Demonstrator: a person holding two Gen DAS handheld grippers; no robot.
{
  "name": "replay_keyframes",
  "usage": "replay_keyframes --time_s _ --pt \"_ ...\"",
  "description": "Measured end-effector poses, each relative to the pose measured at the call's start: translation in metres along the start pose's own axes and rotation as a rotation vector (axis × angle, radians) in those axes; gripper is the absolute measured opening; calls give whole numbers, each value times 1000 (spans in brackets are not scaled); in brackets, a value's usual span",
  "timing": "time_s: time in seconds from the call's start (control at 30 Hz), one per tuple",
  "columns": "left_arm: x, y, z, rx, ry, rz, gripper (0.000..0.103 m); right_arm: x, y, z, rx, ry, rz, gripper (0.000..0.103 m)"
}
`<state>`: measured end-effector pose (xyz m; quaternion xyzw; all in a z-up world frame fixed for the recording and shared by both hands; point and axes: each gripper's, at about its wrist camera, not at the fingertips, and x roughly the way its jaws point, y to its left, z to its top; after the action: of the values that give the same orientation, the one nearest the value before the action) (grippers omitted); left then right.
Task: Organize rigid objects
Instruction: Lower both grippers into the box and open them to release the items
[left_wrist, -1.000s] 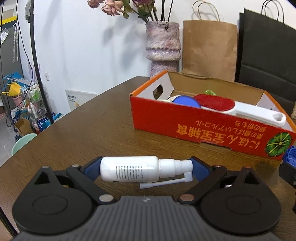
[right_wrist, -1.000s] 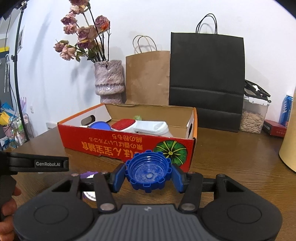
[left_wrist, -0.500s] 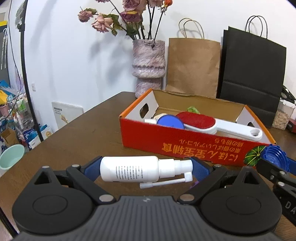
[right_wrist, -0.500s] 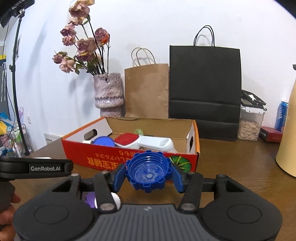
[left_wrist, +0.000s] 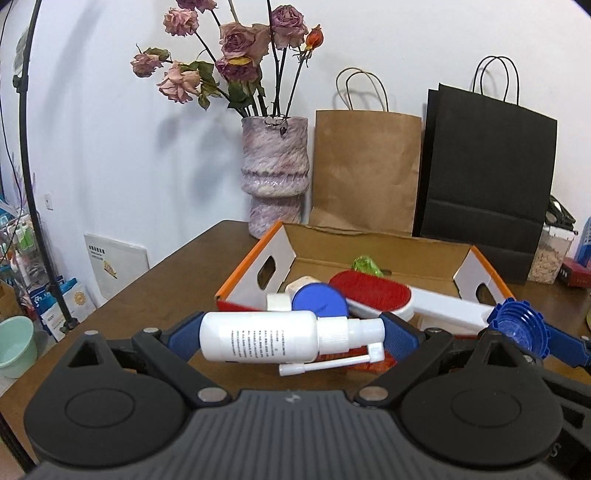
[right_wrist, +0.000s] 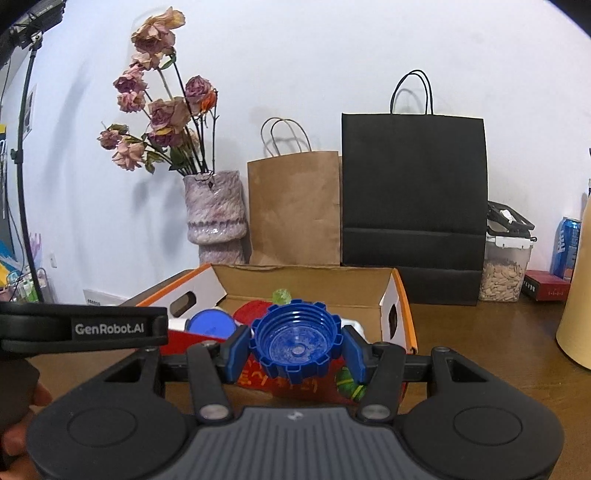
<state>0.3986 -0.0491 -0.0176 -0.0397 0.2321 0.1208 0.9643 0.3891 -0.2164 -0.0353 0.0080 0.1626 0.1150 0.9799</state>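
The left tongs (left_wrist: 291, 338) are clamped end to end on a white spray bottle (left_wrist: 273, 340), which lies crosswise between the blue pads with its thin nozzle folded underneath. The right tongs (right_wrist: 295, 345) grip a blue ridged cap (right_wrist: 295, 343) by its sides, its hollow face turned toward the camera. Both loads hang in the air just short of the near wall of the red cardboard box (left_wrist: 369, 247), which stands on the brown worktop (left_wrist: 166, 288).

Inside the box already lie a red-faced lint brush (left_wrist: 371, 295) with a white handle, a blue round lid (left_wrist: 319, 303), a small white container (left_wrist: 299, 287) beside it, and a green crumpled bit (left_wrist: 364, 264) near the far wall. So several items look sorted, and the bottle and cap appear to be next: each has yet to be carried over the rim and let go. Whether more loose items wait on the worktop cannot be told from these views. Behind the box stand a vase of dried roses (left_wrist: 274, 173), a brown paper bag (left_wrist: 365, 170) and a black paper bag (left_wrist: 487, 173).
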Motion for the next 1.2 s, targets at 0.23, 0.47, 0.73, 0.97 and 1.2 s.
replay_keyframes --time_s 0.23,0.47,0.73,0.97,1.2 --pt "19 0 14 -33 -11 -16 100 22 -2 9 -4 -10 -21 52" --pt "42 1 27 -46 -14 -9 100 46 -6 19 6 -16 -32 52" --pt "66 -4 37 -36 -7 -20 100 70 -8 27 10 -18 -33 52" --pt "86 -11 44 -16 -10 -20 100 90 -10 33 -2 -17 -33 52" --pt "106 -14 50 -7 -5 -16 100 109 -16 39 -3 -9 -40 52"
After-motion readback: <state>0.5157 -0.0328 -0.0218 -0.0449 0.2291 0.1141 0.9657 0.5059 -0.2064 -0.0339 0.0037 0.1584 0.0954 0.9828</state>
